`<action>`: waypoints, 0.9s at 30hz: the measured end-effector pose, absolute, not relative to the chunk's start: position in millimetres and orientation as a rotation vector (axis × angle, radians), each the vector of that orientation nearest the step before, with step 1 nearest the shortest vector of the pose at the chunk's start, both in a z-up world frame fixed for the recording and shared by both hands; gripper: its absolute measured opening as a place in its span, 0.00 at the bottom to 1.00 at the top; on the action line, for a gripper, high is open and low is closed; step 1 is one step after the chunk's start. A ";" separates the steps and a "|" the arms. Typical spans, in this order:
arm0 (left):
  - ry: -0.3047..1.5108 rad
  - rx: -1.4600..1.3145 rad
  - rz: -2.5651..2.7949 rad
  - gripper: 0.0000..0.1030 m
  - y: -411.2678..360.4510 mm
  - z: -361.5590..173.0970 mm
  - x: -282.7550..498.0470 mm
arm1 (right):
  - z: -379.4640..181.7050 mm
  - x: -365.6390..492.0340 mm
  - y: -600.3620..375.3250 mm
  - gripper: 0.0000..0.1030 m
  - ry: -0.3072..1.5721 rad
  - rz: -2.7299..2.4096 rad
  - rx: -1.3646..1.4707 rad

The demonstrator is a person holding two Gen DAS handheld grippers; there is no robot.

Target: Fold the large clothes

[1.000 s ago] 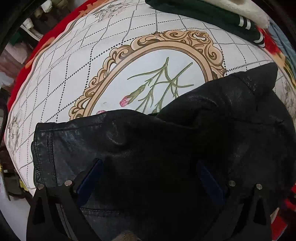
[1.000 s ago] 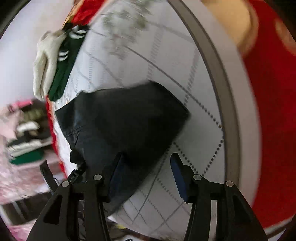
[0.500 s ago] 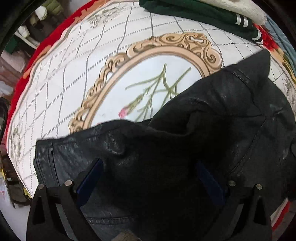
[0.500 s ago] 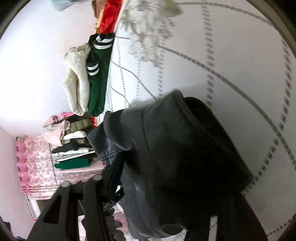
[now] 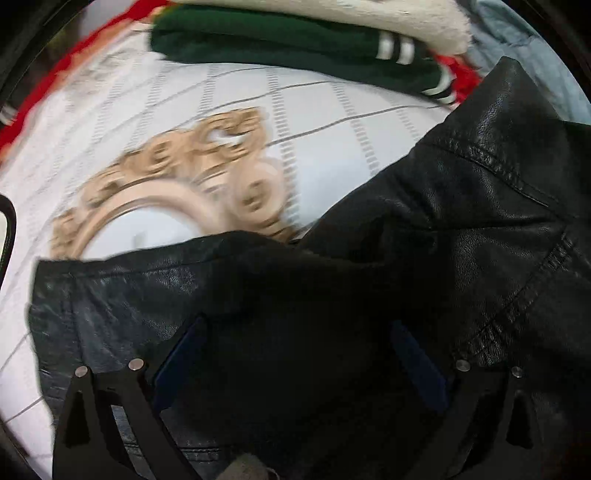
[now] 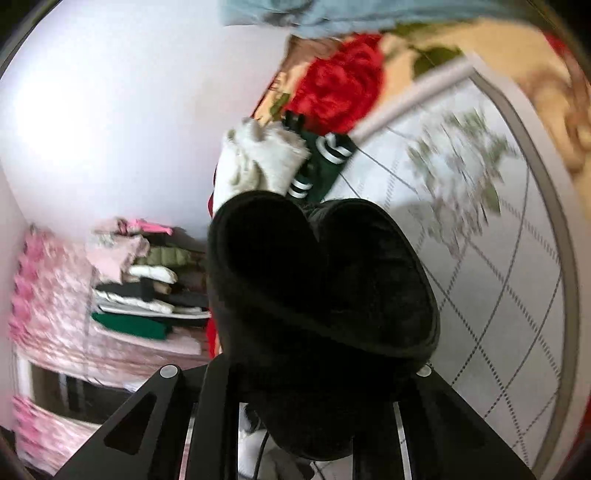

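A black leather jacket (image 5: 480, 221) lies crumpled on a white quilted bedspread (image 5: 314, 122) with a gold oval print. My left gripper (image 5: 295, 354) points down onto it. Its jaws stand wide, blue pads (image 5: 177, 354) showing, with leather bunched between them. In the right wrist view a thick matte fold of the jacket (image 6: 314, 277) bulges up out of my right gripper (image 6: 317, 369). The jaws are closing on that fold, which hangs raised above the bedspread (image 6: 498, 277). The cloth hides the right pads.
A folded green sweater (image 5: 277, 48) with white stripes and a cream fleece (image 5: 332, 11) sit at the bed's far edge, next to a light blue garment (image 5: 535, 48). A red blanket (image 6: 343, 85) borders the bedspread. Stacked folded clothes (image 6: 140, 288) fill a shelf by the white wall.
My right gripper closed on a fold of the jacket and rose with it, swinging toward the wall. My left gripper slid toward the green sweater, and the jacket moved along with it.
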State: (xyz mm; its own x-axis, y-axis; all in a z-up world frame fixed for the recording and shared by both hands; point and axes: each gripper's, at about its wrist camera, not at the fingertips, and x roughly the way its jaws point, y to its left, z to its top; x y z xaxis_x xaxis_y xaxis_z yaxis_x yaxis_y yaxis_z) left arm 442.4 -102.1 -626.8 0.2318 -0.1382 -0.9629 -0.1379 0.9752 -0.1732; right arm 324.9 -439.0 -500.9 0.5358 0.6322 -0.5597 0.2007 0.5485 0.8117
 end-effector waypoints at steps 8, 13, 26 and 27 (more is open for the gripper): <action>1.236 -0.436 0.172 1.00 -1.8 -558.9 377.1 | -450.2 342.7 -342.7 0.19 1.075 0.480 0.778; 1.200 -0.549 0.464 1.00 111.4 -524.8 263.8 | -456.0 334.8 -233.2 0.19 1.189 0.687 0.674; 1.097 -0.532 0.756 1.00 184.9 -490.7 161.8 | -614.9 260.9 -29.4 0.30 1.708 0.837 0.315; 1.090 -0.524 0.742 1.00 185.5 -487.7 169.9 | -606.2 262.9 -30.8 0.45 1.695 0.857 0.330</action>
